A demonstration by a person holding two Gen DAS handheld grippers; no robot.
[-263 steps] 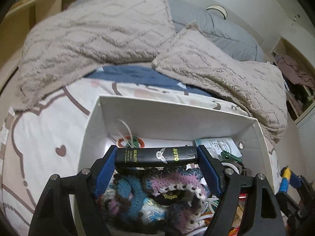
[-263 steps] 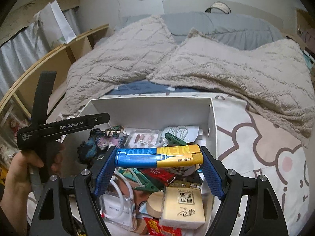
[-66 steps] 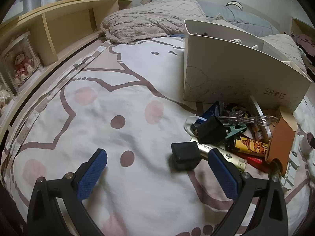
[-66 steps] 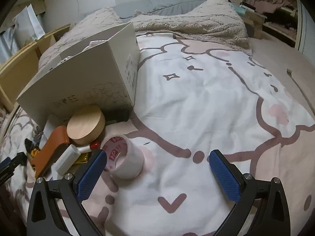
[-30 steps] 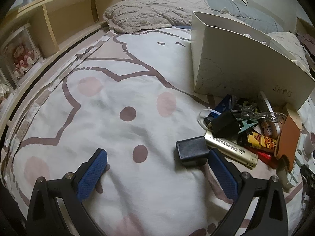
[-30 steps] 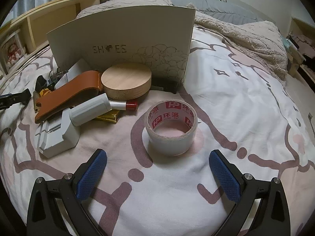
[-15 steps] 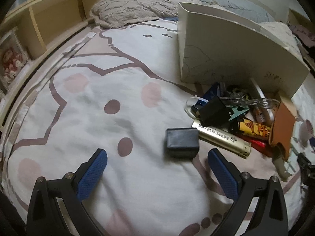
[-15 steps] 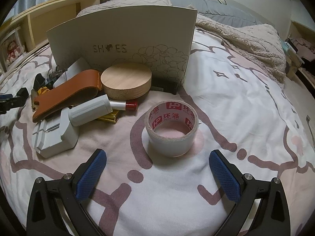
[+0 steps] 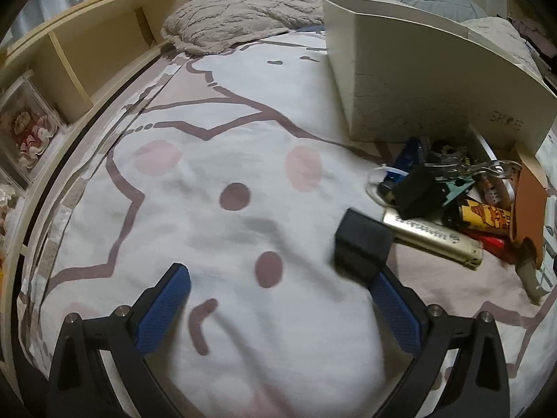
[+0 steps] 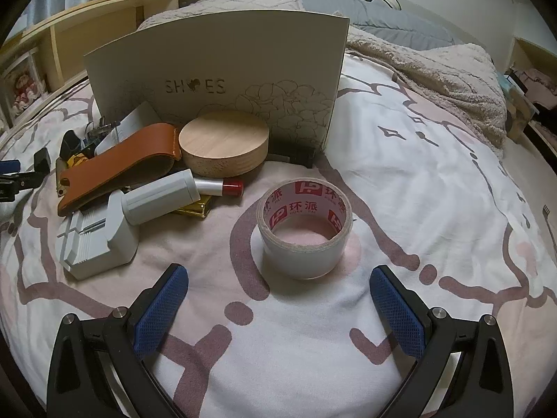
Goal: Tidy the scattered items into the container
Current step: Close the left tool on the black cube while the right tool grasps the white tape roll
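The white shoe box (image 9: 410,104) stands on the bed; it also shows in the right wrist view (image 10: 222,66). My left gripper (image 9: 278,296) is open and empty, low over the sheet; a small black box (image 9: 362,245) lies just beyond its right finger. Behind it lie a gold lighter (image 9: 435,240), a yellow lighter (image 9: 487,216) and black clips (image 9: 417,191). My right gripper (image 10: 278,296) is open and empty, with a roll of tape (image 10: 304,226) standing just ahead between its fingers. Left of the tape lie a lipstick (image 10: 174,195), a wooden disc (image 10: 224,142), a brown leather case (image 10: 118,167) and a white block (image 10: 94,240).
A wooden shelf unit (image 9: 69,59) runs along the bed's left side. Beige blankets (image 10: 435,73) and grey pillows (image 10: 393,24) lie at the head of the bed. The printed sheet (image 9: 174,191) is bare to the left of the pile.
My left gripper has shifted left and closer to the bed, so the black box now sits by its right finger. My right gripper has moved a little nearer the tape roll.
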